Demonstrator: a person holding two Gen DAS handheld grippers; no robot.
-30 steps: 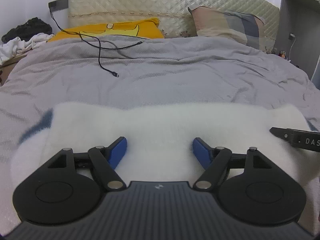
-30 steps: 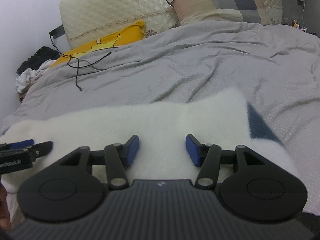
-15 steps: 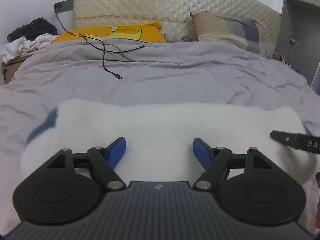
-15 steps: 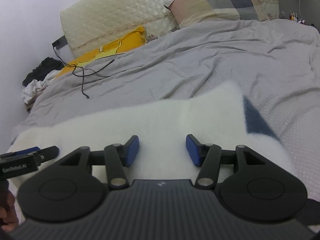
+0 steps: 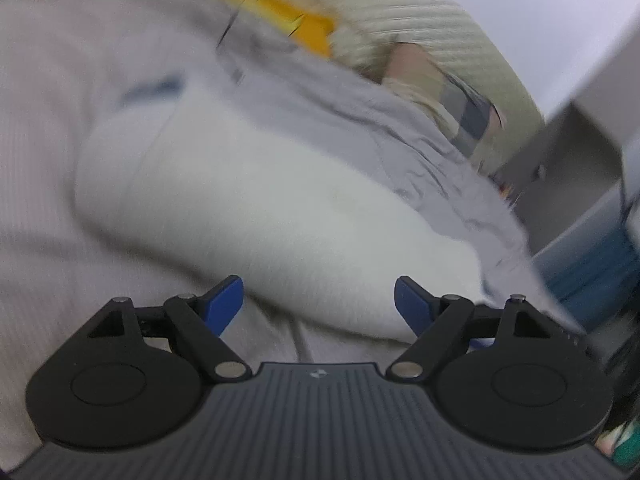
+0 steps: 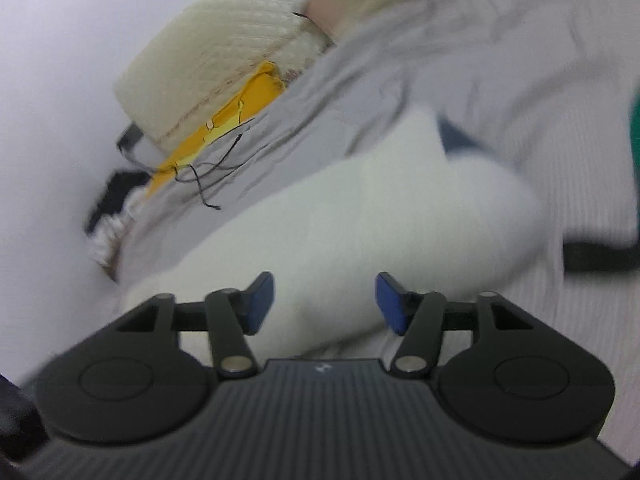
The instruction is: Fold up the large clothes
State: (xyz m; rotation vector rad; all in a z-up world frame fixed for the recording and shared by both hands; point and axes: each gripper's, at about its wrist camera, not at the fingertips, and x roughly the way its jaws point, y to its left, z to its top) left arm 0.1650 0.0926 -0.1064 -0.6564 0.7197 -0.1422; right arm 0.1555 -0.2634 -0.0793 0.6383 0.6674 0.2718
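Observation:
A folded white fleece garment (image 5: pixel 256 208) with a dark blue patch lies on the grey bedspread (image 5: pixel 52 80). Both views are tilted and blurred. My left gripper (image 5: pixel 319 302) hovers at the garment's near edge with its jaws opening; the blue pads stand wide apart and press on nothing. In the right wrist view the same white garment (image 6: pixel 360 216) fills the middle. My right gripper (image 6: pixel 325 300) is over its near edge, jaws opening, with fleece seen behind the gap but not pinched. A black bar at the right edge looks like part of the other gripper (image 6: pixel 600 258).
A yellow pillow (image 6: pixel 224 128) and a checked pillow (image 5: pixel 460 96) lie against the quilted cream headboard (image 6: pixel 224 48). A black cable (image 6: pixel 208 172) trails over the bedspread. A pile of dark and white clothes (image 6: pixel 112 208) sits beside the bed. Grey furniture (image 5: pixel 580 152) stands at the bed's far side.
Both wrist views have rolled sharply and blurred as the hands moved. Both grippers' pads stand wider apart than before. The garment lies as it was, folded on the bed.

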